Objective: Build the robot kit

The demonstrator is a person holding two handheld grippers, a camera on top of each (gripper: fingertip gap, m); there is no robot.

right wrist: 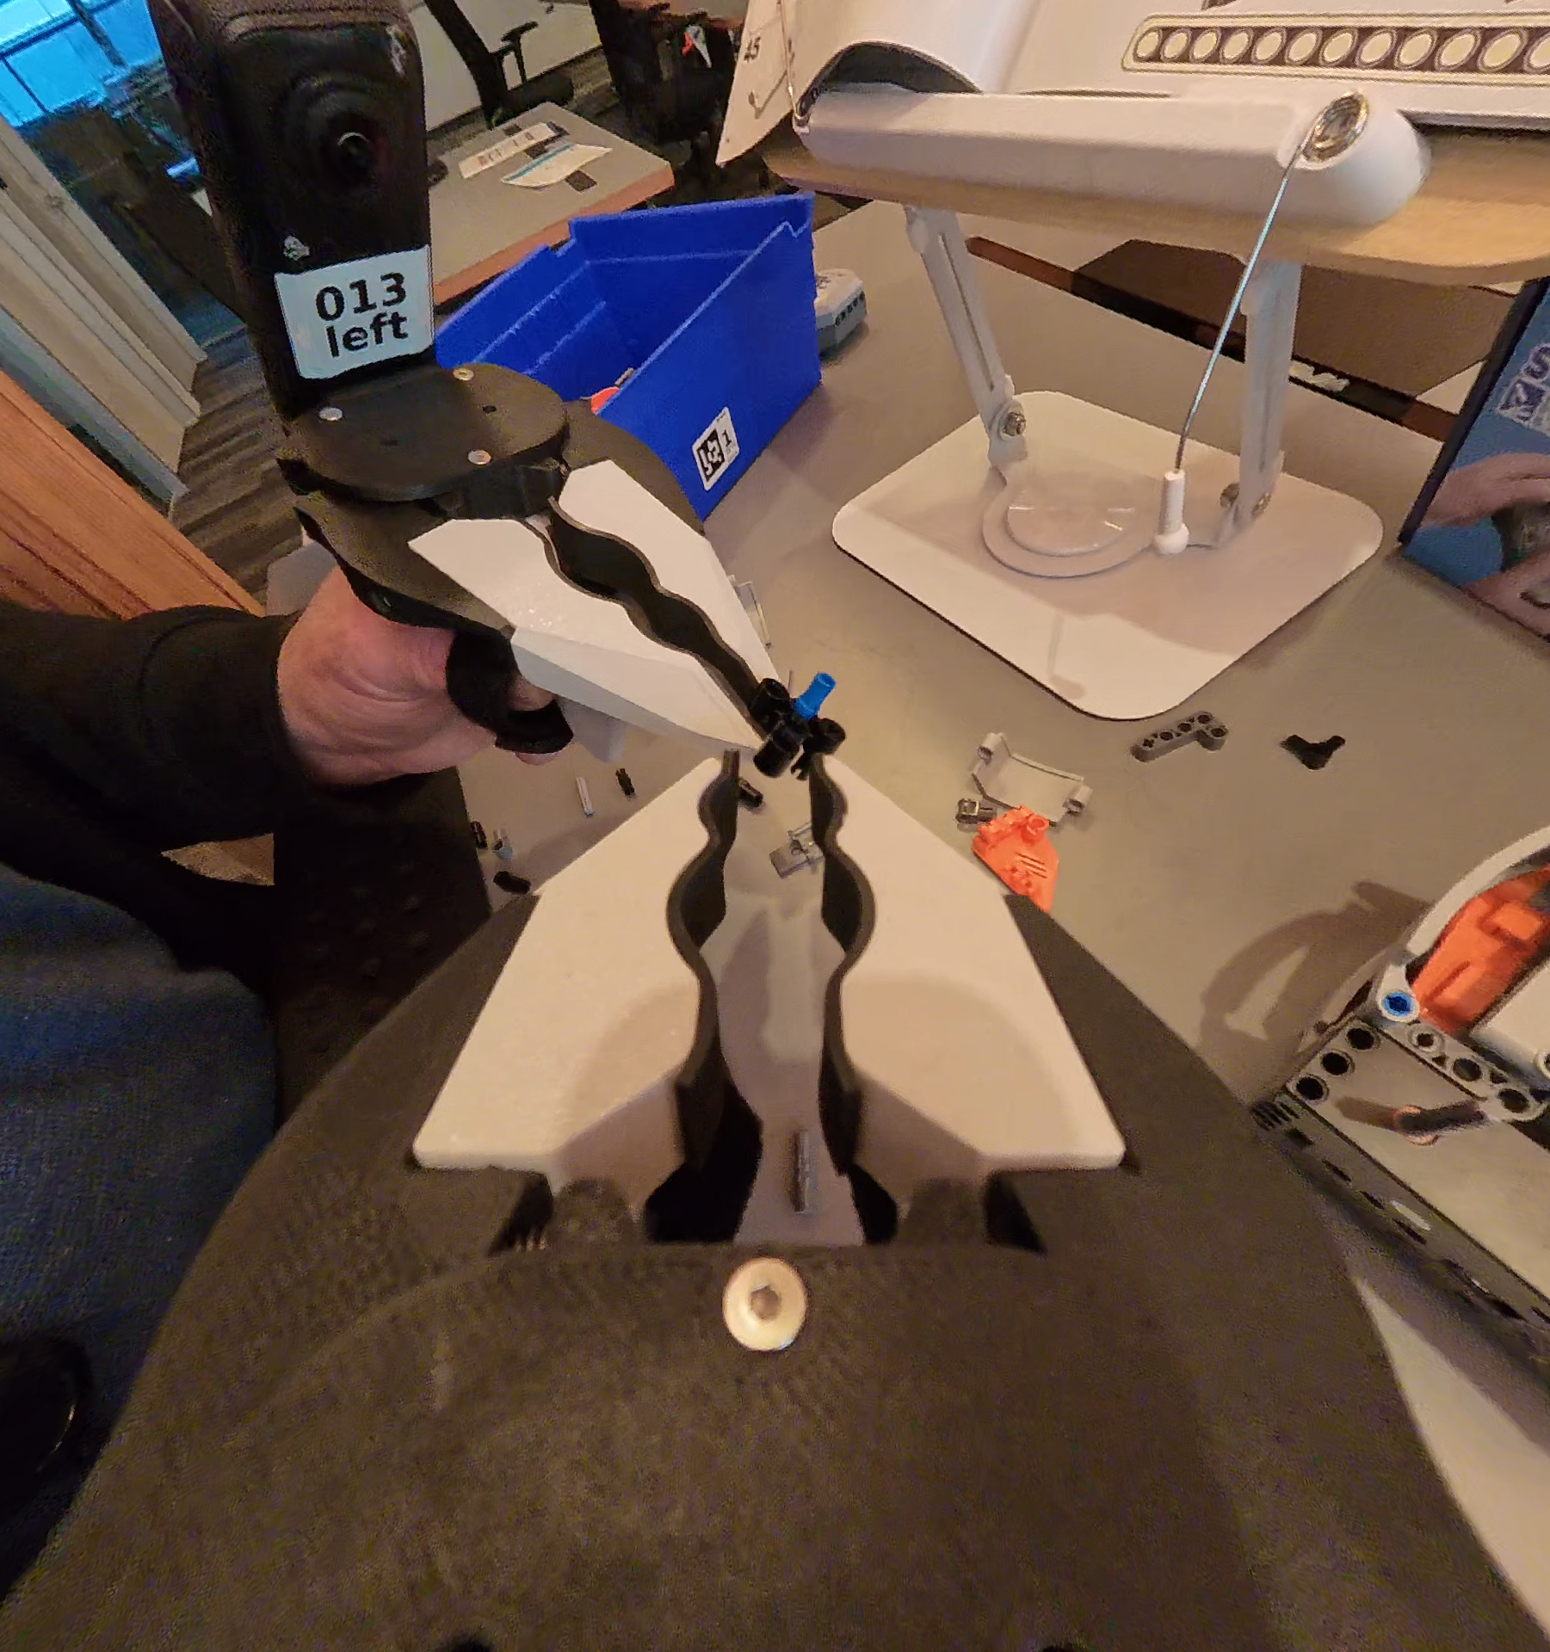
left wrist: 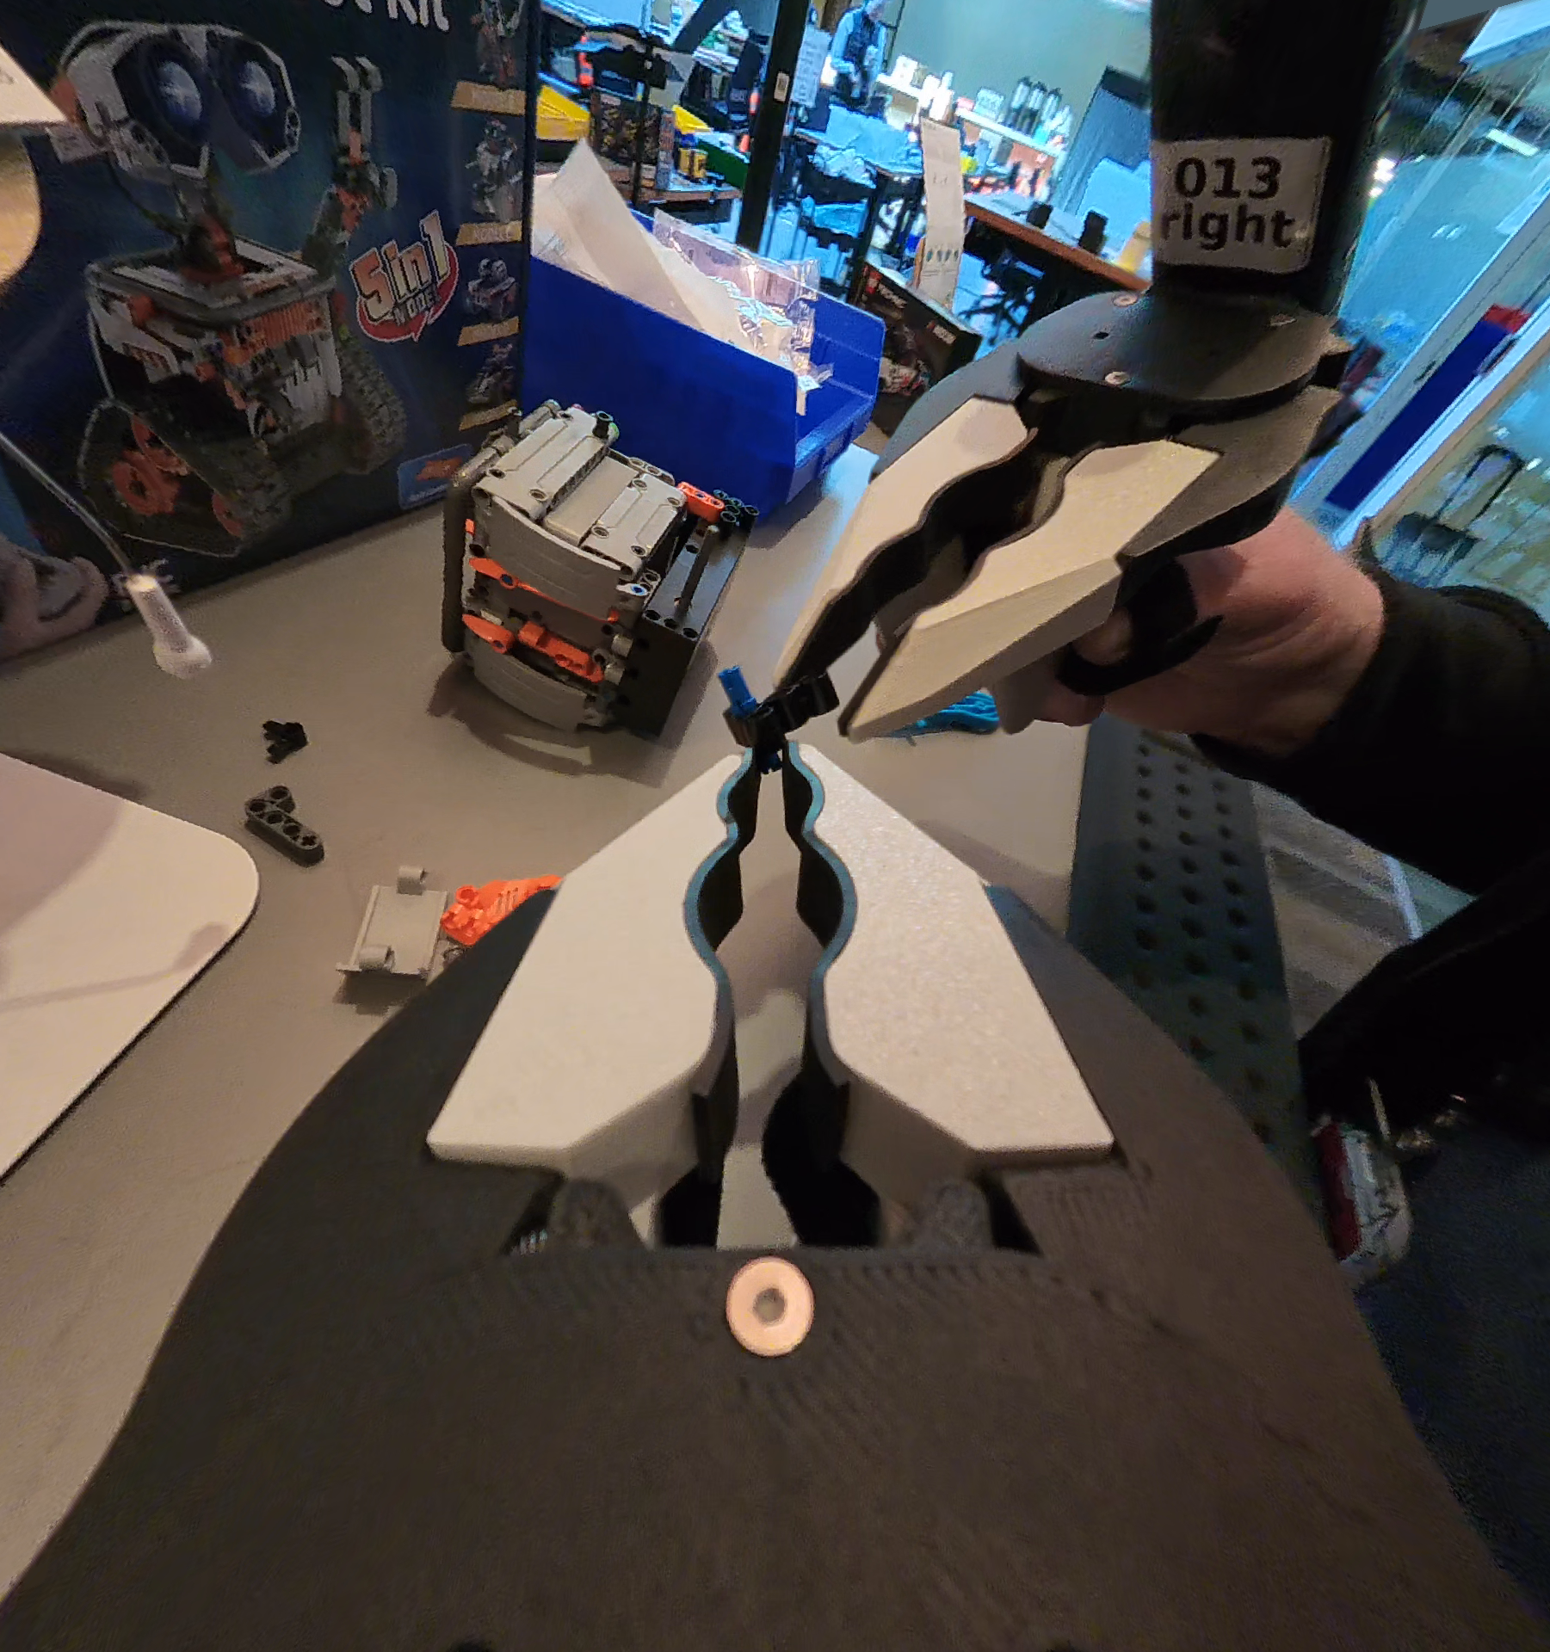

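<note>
Closest in, the left gripper (left wrist: 769,760) has its jaws squeezed almost together, and the tips are pinching a small black connector piece (left wrist: 793,702) with a blue pin (left wrist: 735,688) sticking out of it. The piece is held up in the air over the near-middle of the grey desk (left wrist: 351,626), not resting on anything.

The right gripper (right wrist: 773,764) comes in from the other side, tip to tip with the left one. Its jaws are narrow but there's a visible gap, and the black piece sits right at its fingertips. I honestly can't tell whether it's clamping the piece or just touching it. A hand (left wrist: 1218,644) in a dark sleeve is wrapped around its handle.

Just past the grippers, loose parts lie on the desk: an orange part (left wrist: 494,903) touching a grey panel (left wrist: 395,934), then a black angled beam (left wrist: 284,815) and a tiny black bit (left wrist: 285,739) a little farther out. The flat white base of a stand (left wrist: 82,939) sits toward the left edge.

Mid-desk there's a half-built grey, black and orange block model (left wrist: 574,572). Behind it, along the far edge, are a blue bin (left wrist: 664,358) stuffed with plastic bags and a tall printed kit box (left wrist: 217,268) standing upright.
</note>
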